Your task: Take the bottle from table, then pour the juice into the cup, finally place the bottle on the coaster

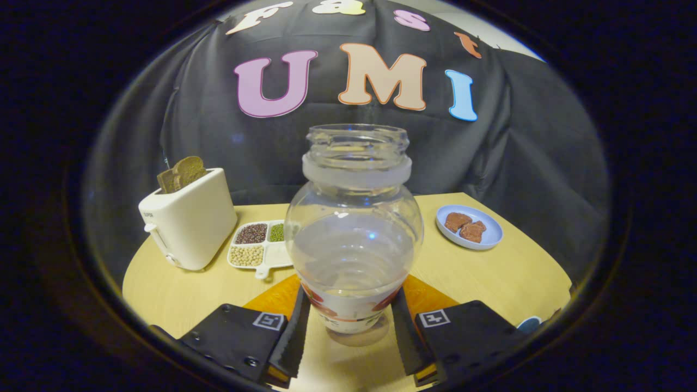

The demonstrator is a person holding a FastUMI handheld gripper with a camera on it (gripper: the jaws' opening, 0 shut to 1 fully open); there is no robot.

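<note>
A clear plastic bottle (354, 239) stands upright between my fingers, its cap off and a red and white label round its lower part. It holds some pale liquid. My gripper (351, 294) is shut on the bottle, with the left finger (291, 332) and the right finger (408, 337) pressing on the labelled sides. An orange coaster (275, 298) lies on the table under and behind the bottle, showing on both sides of it. I cannot tell whether the bottle's base rests on it. A pale blue rim (528, 324), possibly the cup, peeks out past the right finger.
On the round wooden table (185, 294), a white toaster (190, 223) with bread stands beyond the left finger. Next to it lies a white divided tray (261, 245) of beans and seeds. A blue plate (469, 226) with brown pieces sits beyond the right finger.
</note>
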